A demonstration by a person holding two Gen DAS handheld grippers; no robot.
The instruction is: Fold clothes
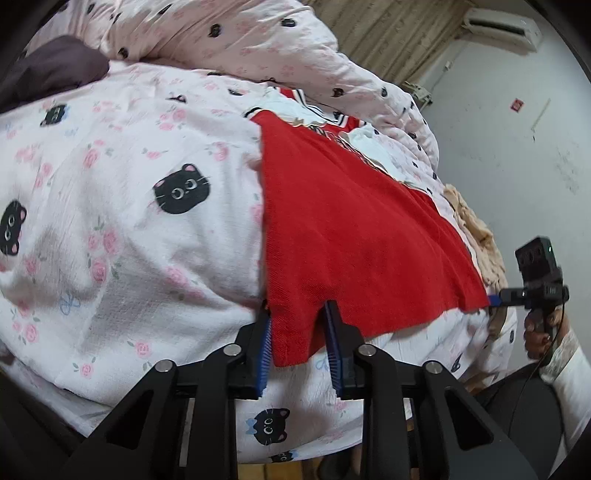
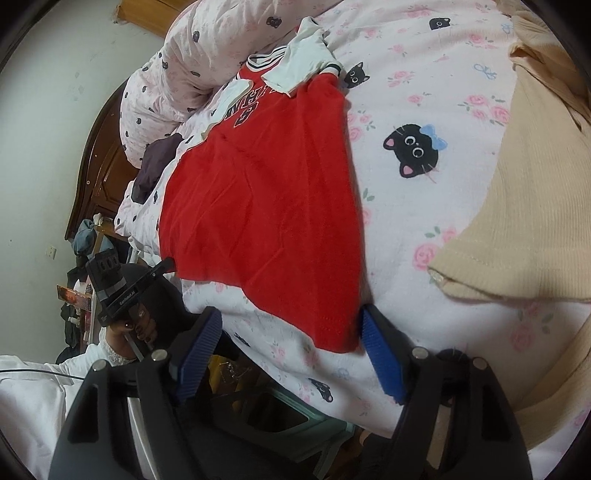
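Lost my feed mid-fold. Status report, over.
Left claw open, astride red jersey hem corner. Right claw open at opposite corner. Beige top alongside, apart.

A cat-print bed [image 1: 122, 206] carries a red jersey [image 1: 351, 229] and beige top [image 2: 535, 206].

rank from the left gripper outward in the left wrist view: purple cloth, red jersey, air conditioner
1. red jersey: its hem corner sits between the left gripper fingers.
2. purple cloth: far left, up the bed.
3. air conditioner: top right, on the wall.
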